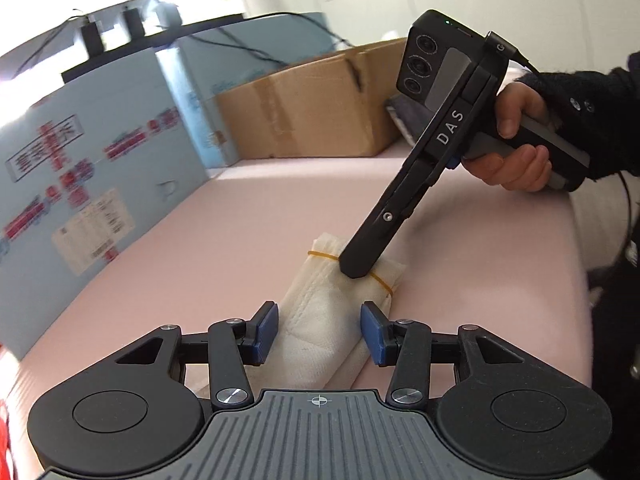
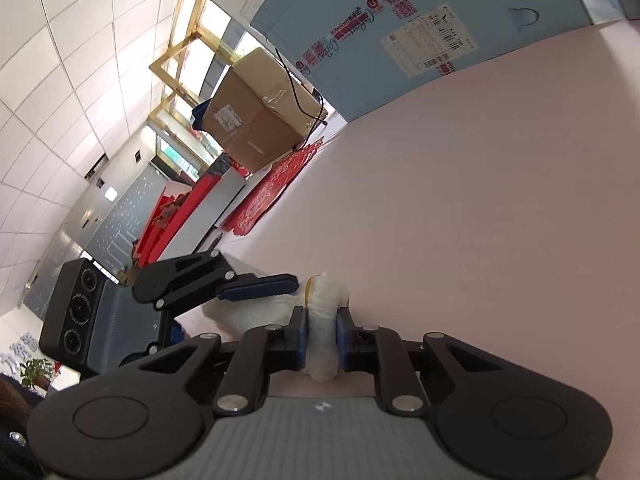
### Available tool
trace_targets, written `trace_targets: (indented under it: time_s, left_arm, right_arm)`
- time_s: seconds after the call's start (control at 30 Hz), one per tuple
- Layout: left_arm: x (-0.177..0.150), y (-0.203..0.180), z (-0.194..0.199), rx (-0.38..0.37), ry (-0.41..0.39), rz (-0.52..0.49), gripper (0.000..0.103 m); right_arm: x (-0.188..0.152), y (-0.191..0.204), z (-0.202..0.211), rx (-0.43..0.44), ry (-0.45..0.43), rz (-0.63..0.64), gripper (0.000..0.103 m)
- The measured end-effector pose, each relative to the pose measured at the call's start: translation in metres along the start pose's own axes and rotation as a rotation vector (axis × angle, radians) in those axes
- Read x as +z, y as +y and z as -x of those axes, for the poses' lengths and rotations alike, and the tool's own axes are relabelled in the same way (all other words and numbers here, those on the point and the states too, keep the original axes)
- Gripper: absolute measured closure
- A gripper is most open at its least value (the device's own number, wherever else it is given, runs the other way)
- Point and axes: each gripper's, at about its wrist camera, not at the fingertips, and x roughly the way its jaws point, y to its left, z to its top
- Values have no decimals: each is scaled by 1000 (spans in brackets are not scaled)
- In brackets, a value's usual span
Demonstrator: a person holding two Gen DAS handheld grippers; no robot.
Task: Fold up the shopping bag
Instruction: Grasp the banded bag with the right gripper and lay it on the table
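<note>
I see the white shopping bag (image 1: 320, 320) folded into a compact roll, bound by a yellow rubber band (image 1: 322, 255), lying on the pink surface (image 1: 460, 220).

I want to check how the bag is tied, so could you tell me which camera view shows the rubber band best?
The left wrist view: the rubber band crosses the rolled white bag, broken only where the right gripper covers it. The right wrist view shows a short stretch of it beyond the pads.

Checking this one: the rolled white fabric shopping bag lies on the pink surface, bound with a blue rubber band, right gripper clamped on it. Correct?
Not quite. The rubber band around the rolled white fabric shopping bag is yellow, as the left wrist view shows. The pink surface and the right gripper clamping it are correct.
</note>
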Motion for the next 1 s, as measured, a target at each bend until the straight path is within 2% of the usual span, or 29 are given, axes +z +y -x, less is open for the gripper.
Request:
trace_targets:
  time_s: [0.03, 0.07, 0.13, 0.17, 0.2, 0.27, 0.3, 0.37, 0.5, 0.57, 0.6, 0.63, 0.67, 0.77, 0.9, 1.0]
  left_arm:
    - [2, 6, -1, -42, 7, 4, 58]
    - [2, 9, -1, -62, 13, 5, 58]
    - [0, 9, -2, -60, 11, 10, 58]
    - [-2, 8, -2, -55, 7, 15, 58]
    - [-4, 6, -1, -49, 2, 22, 58]
    - [-8, 3, 1, -35, -10, 37, 58]
    - [-10, 2, 2, -27, -16, 45, 57]
    - [-12, 0, 3, -14, -21, 51, 57]
    - [-14, -1, 6, 8, -26, 64, 57]
    - [-14, -3, 7, 19, -23, 61, 57]
    - [-13, -5, 7, 28, -20, 60, 57]
    - [-12, -6, 8, 36, -18, 60, 57]
    - [-12, -7, 9, 49, -17, 61, 56]
    - [-12, -12, 14, 103, -16, 63, 45]
    - [2, -31, 24, 271, -56, 88, 43]
    - [13, -50, 24, 311, -88, 127, 38]
  right_arm:
    - [-9, 4, 3, -11, -20, -12, 85]
    - [-13, 6, 5, -19, -36, -14, 79]
    - [-15, 7, 11, -24, -56, -14, 67]
    - [-15, 5, 14, -16, -70, -17, 56]
    - [-14, 3, 21, -6, -97, -21, 50]
    - [-10, 3, 26, -48, -94, 2, 54]
    - [-6, 7, 25, -113, -71, 53, 58]
    - [-3, 13, 16, -156, -23, 131, 62]
    - [1, 26, 7, -225, 13, 287, 59]
    - [7, 29, -3, -219, 44, 340, 55]
    - [8, 27, -7, -206, 57, 347, 57]
    - [9, 24, -11, -175, 63, 342, 63]
    - [9, 22, -13, -128, 75, 325, 80]
    - [-3, 17, -5, -90, 51, 250, 80]
    - [-18, 14, 4, -95, -3, 158, 81]
    - [-22, 10, 5, -87, -30, 94, 81]
